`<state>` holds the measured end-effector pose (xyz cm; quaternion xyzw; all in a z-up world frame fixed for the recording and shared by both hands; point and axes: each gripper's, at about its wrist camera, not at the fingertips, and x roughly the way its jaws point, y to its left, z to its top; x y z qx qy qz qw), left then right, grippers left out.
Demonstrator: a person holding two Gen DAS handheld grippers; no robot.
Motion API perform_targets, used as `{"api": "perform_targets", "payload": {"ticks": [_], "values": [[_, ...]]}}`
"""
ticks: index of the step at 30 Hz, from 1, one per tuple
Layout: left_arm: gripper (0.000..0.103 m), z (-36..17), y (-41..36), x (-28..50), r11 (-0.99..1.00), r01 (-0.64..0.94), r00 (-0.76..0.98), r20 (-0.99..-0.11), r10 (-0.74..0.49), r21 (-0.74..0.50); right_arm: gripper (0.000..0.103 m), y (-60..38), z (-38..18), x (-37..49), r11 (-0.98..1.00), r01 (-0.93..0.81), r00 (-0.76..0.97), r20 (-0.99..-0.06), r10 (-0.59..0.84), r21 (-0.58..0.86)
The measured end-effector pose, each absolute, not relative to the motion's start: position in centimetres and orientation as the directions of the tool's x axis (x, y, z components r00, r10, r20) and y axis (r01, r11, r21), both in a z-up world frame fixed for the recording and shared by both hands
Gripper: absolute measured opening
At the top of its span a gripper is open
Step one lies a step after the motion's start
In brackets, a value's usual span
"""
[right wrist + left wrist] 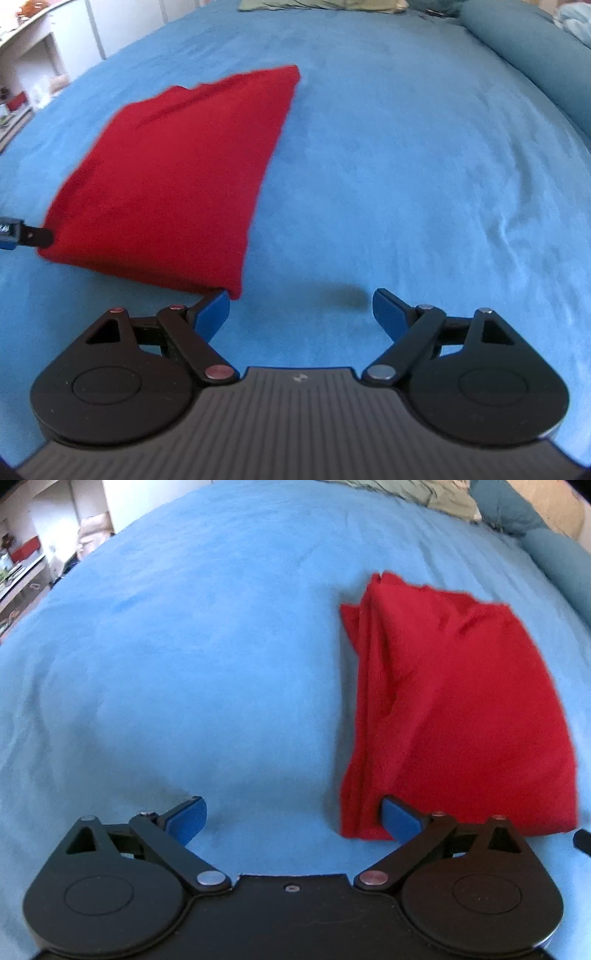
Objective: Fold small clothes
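A red folded garment point(454, 709) lies on the blue bedspread point(207, 672). In the left wrist view it is ahead and to the right, with loose folds along its left edge. My left gripper point(293, 818) is open and empty, its right fingertip point(400, 818) touching the garment's near left corner. In the right wrist view the garment point(177, 177) lies ahead to the left. My right gripper point(301, 312) is open and empty, its left fingertip point(214, 314) at the garment's near right corner. The left gripper's tip point(33, 236) shows at the far left.
Olive-green cloth point(417, 494) lies at the bed's far edge. A long teal bolster point(535, 59) runs along the right side. Shelves and white furniture point(26, 561) stand beyond the bed's left edge.
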<state>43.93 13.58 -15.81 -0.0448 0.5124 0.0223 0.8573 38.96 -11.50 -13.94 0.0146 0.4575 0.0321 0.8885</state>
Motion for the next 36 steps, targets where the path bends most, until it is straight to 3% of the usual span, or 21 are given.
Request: {"api": "perform_targets", "payload": {"ticks": [6, 10, 17, 22, 26, 27, 31, 33, 36], "values": [[0.103, -10.1, 13.0, 45.2, 0.991, -0.028, 0.589, -0.803, -0.087, -0.128, 0.103, -12.4, -7.8, 41.5, 0.976, -0.118, 0.594, -0.775, 0.216, 0.182], [0.103, -10.0, 12.0, 49.9, 0.982, 0.067, 0.542, -0.82, -0.184, -0.175, 0.103, -12.6, -6.5, 45.6, 0.956, -0.136, 0.577, -0.764, 0.289, 0.258], [0.098, -14.1, 11.7, 55.7, 0.959, 0.111, 0.417, -0.864, -0.282, -0.26, 0.103, -12.2, -10.4, 50.4, 0.941, -0.102, 0.485, -0.809, 0.332, 0.324], [0.089, -15.9, 13.0, 55.9, 0.952, 0.091, 0.385, -0.872, -0.303, -0.291, 0.103, -12.9, -13.8, 51.5, 0.923, -0.029, 0.455, -0.817, 0.354, 0.384], [0.089, -16.3, 12.6, 55.6, 0.947, 0.099, 0.4, -0.86, -0.318, -0.305, 0.103, -13.0, -15.4, 52.5, 0.91, -0.016, 0.439, -0.814, 0.38, 0.415], [0.088, -16.5, 12.4, 55.8, 0.946, 0.1, 0.404, -0.856, -0.322, -0.309, 0.097, -12.9, -15.7, 52.6, 0.9, -0.02, 0.432, -0.808, 0.401, 0.436], [0.059, -16.7, 12.2, 56.1, 0.923, 0.096, 0.391, -0.839, -0.379, -0.372, 0.081, -12.6, -16.1, 53.3, 0.882, -0.026, 0.423, -0.795, 0.435, 0.47], [0.043, -16.4, 12.0, 56.2, 0.918, 0.092, 0.397, -0.832, -0.388, -0.384, 0.061, -12.2, -15.9, 53.5, 0.883, -0.035, 0.42, -0.796, 0.437, 0.467], [0.028, -15.3, 11.5, 55.7, 0.929, 0.088, 0.423, -0.831, -0.361, -0.359, 0.043, -11.3, -14.7, 53.2, 0.898, -0.07, 0.44, -0.794, 0.419, 0.435]]}}
